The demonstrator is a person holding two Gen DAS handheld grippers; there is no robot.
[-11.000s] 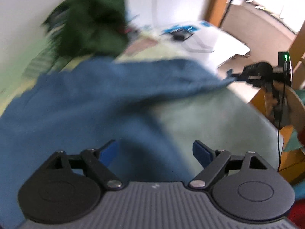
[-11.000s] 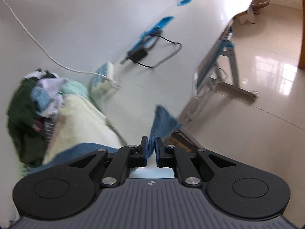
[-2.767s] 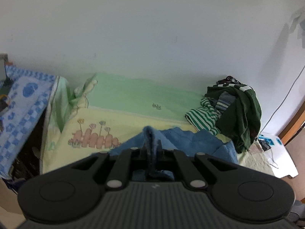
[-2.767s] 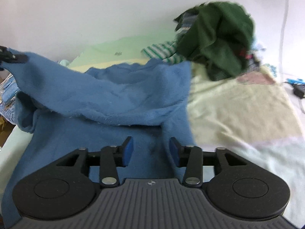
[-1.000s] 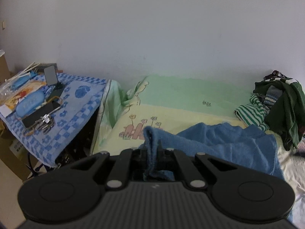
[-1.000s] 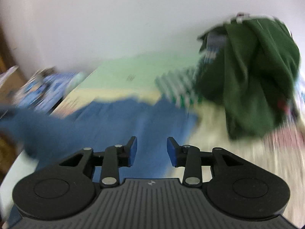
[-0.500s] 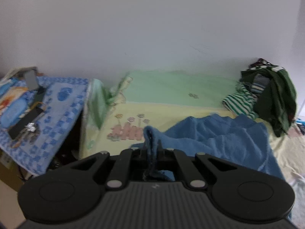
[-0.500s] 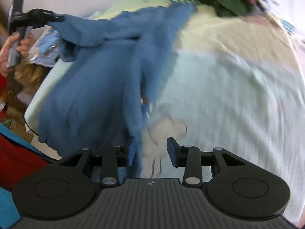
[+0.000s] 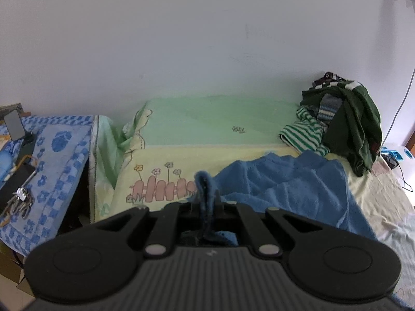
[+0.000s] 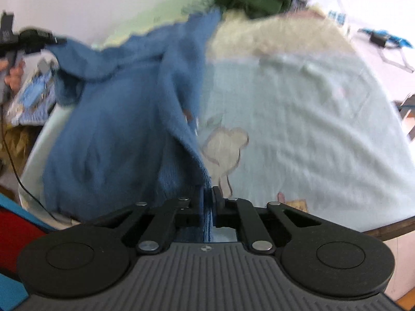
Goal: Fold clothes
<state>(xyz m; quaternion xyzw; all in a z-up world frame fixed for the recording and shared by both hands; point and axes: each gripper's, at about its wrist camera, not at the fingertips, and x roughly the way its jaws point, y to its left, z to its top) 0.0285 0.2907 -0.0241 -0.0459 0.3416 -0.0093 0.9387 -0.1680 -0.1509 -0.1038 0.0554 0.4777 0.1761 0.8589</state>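
A blue knit garment [image 9: 293,184] lies spread across the bed. My left gripper [image 9: 206,197] is shut on one corner of it, and a fold of blue cloth stands up between the fingers. In the right wrist view the same blue garment [image 10: 124,108] hangs from the left gripper [image 10: 55,41] at the far left, held by a person's hand [image 10: 11,76]. My right gripper [image 10: 207,197] is closing on the garment's near edge, with blue cloth pinched between its jaws.
A pile of green and striped clothes [image 9: 345,129] sits at the bed's far right. The bed sheet [image 10: 298,103] is pale green and yellow with cartoon prints. A side table with a blue checked cloth [image 9: 52,155] holds phones and keys at the left.
My right gripper has swung down to the garment's near edge and its jaws have gone from open to pinched on the cloth. The left gripper keeps its hold and has turned a little.
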